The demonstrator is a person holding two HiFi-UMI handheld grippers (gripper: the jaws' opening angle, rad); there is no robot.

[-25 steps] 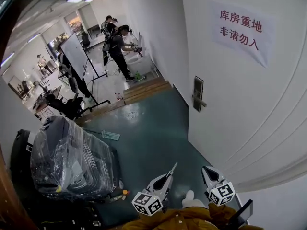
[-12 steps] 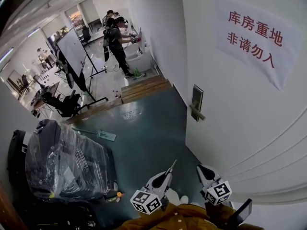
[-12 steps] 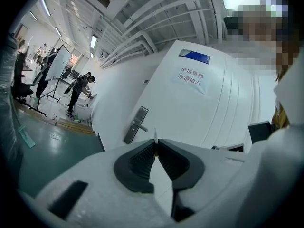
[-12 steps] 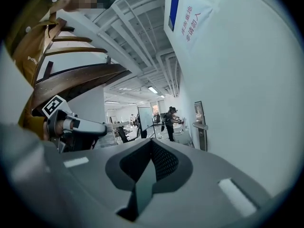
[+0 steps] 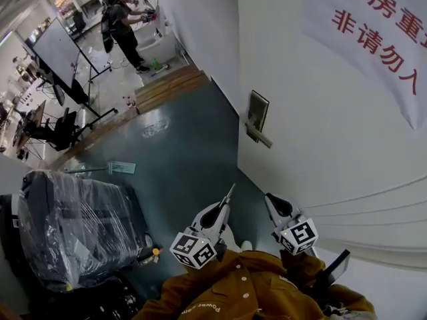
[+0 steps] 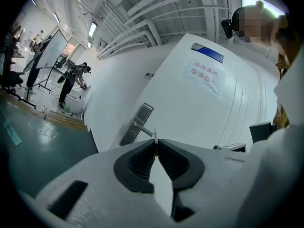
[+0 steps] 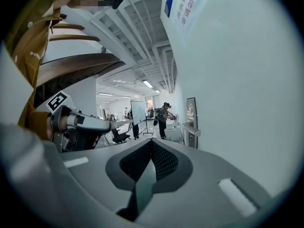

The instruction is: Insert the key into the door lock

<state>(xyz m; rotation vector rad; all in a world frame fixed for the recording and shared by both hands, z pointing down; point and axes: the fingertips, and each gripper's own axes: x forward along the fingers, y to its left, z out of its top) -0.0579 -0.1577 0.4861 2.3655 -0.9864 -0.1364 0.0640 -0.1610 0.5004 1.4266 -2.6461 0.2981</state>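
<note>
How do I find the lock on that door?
Find the big white door with the red-lettered paper sign. Below the sign, by the door's edge, is the lock plate: the only metal rectangle there, with a lever handle sticking out.

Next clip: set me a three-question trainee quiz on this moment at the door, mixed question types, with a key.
1. True or false: the right gripper is shut with nothing between its jaws.
2. Which one holds the key? A) the left gripper B) the right gripper C) neither
3. Fill in: the sign on the door, higher up than the lock, carries ___ writing.

Key: 1 true; 2 A; 3 red.
</note>
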